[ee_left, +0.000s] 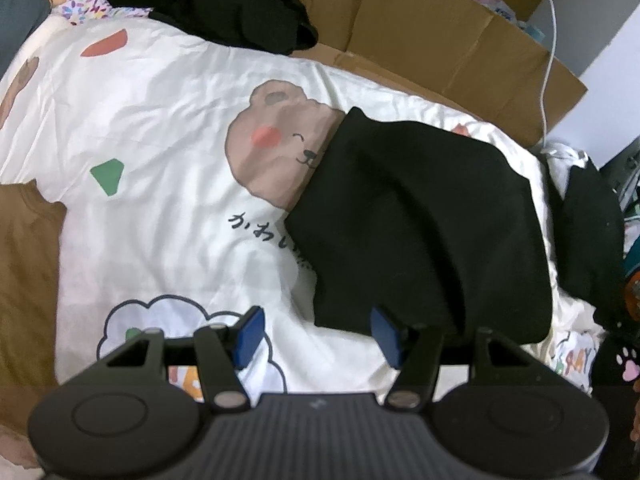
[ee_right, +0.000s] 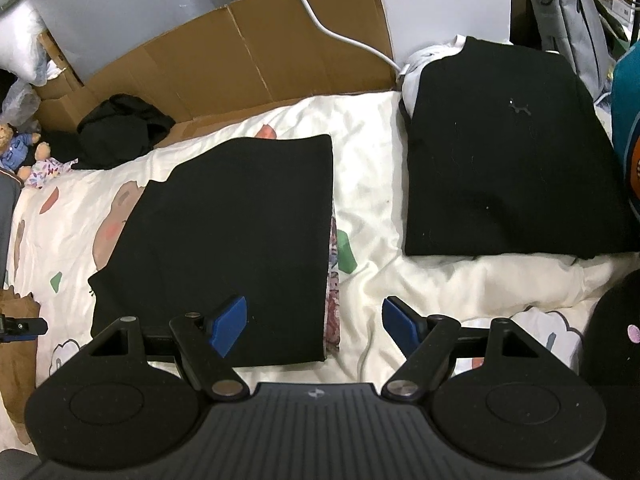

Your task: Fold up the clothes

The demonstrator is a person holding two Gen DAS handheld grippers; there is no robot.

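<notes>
A folded black garment [ee_right: 232, 236] lies flat on the white cartoon-print bedsheet [ee_right: 368, 184]; the left wrist view shows the same black garment [ee_left: 420, 220] partly covering a printed bear. My right gripper [ee_right: 314, 326] hovers open over the garment's near right corner, nothing between its blue pads. My left gripper [ee_left: 318, 336] stands open just off the garment's near edge, holding nothing. A second black garment [ee_right: 508, 152] lies folded to the right on a stack. A crumpled black garment [ee_right: 124, 132] sits at the far left by the cardboard, also visible as a dark heap [ee_left: 240, 4].
Flattened cardboard [ee_right: 248, 52] lines the back edge of the bed, with a white cable [ee_right: 332, 32] over it. Stuffed toys [ee_right: 24, 152] sit far left. A grey backpack [ee_right: 572, 24] hangs at right. A patterned cloth edge [ee_right: 332, 280] peeks from under the folded garment.
</notes>
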